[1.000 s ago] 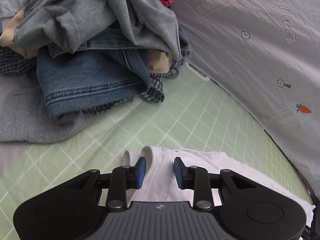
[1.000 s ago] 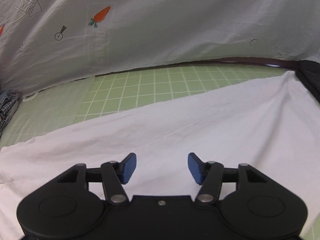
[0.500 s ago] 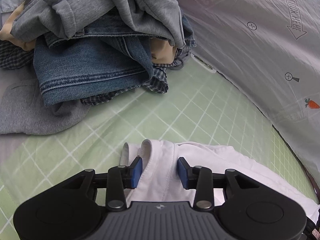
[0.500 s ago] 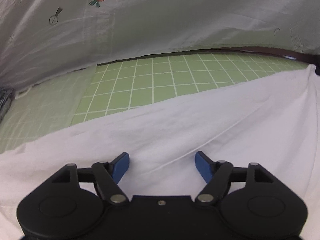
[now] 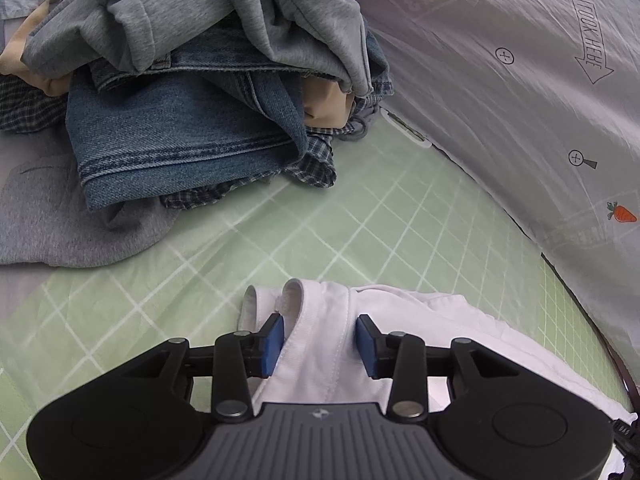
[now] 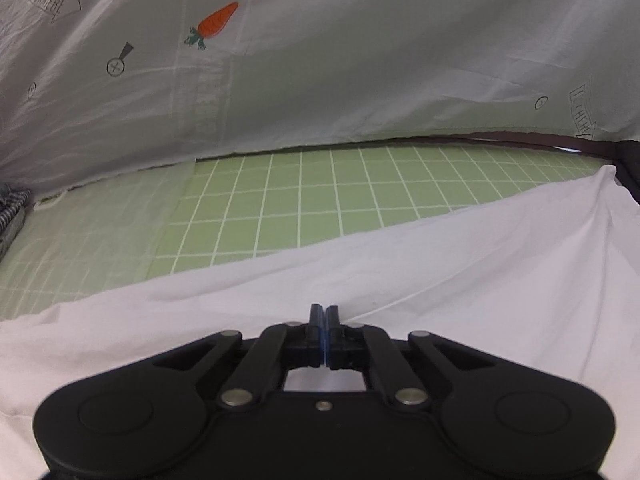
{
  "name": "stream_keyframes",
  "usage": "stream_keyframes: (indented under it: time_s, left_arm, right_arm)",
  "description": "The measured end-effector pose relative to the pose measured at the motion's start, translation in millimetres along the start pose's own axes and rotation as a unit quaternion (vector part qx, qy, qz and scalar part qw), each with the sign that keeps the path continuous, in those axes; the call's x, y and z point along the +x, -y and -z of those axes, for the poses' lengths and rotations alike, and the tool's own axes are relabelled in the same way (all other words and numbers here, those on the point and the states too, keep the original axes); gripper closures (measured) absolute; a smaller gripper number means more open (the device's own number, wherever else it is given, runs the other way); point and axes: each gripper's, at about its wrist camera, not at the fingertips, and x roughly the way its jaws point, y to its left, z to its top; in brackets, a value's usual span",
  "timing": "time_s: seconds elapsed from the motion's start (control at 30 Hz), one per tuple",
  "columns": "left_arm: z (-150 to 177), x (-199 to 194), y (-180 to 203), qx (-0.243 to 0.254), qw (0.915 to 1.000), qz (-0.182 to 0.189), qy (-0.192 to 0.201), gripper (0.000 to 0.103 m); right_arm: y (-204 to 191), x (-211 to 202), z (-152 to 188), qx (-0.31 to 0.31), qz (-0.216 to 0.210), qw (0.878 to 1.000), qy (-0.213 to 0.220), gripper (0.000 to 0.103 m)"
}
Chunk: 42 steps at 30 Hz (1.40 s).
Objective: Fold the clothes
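Observation:
A white garment [image 5: 420, 312] lies spread on the green grid mat [image 5: 360, 220]. Its ribbed collar [image 5: 296, 292] sits between the pads of my left gripper [image 5: 320, 332], whose jaws stand apart: the left pad is at the collar's edge and the right pad is clear of the cloth. In the right wrist view the same white garment [image 6: 440, 272] fills the foreground. My right gripper [image 6: 324, 312] is shut with its tips down in the cloth, and a long crease runs from them toward the upper right.
A pile of clothes with blue jeans [image 5: 180, 140], a grey sweatshirt [image 5: 240, 0] and checked fabric sits at the mat's far left. A pale carrot-print sheet [image 6: 360, 60] rises behind the mat [image 6: 320, 200]. A dark edge [image 6: 628, 160] borders the right.
My right gripper's jaws widened, then closed fully on the white cloth as it edged forward. My left gripper's jaws opened a little around the collar and hardly moved.

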Motion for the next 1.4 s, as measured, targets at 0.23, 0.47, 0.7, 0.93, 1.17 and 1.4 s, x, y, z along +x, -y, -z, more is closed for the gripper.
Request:
stream_keyframes:
  time_s: [0.23, 0.47, 0.7, 0.93, 1.17, 1.4]
  left_arm:
    - [-1, 0, 0, -0.001, 1.0, 0.004, 0.001, 0.061]
    - [-3, 0, 1, -0.002, 1.0, 0.005, 0.001, 0.061]
    - [-6, -4, 6, 0.014, 0.9998, 0.011, -0.002, 0.055]
    - [1, -3, 15, 0.044, 0.9985, 0.029, -0.013, 0.033]
    - [8, 6, 16, 0.05, 0.9986, 0.0, -0.017, 0.071]
    - [-11, -1, 23, 0.074, 0.9965, -0.011, 0.038, 0.084]
  right_arm:
    - [1, 4, -29, -0.001, -0.025, 0.999, 0.027, 0.103]
    - [-14, 29, -48, -0.02, -0.029, 0.999, 0.04, 0.103]
    - [-20, 74, -35, -0.031, -0.022, 0.999, -0.036, 0.099]
    - [10, 1, -15, -0.002, -0.011, 1.0, 0.003, 0.052]
    - [43, -57, 55, 0.006, 0.018, 0.999, -0.036, 0.053]
    - [7, -71, 110, -0.04, -0.005, 0.996, -0.085, 0.055]
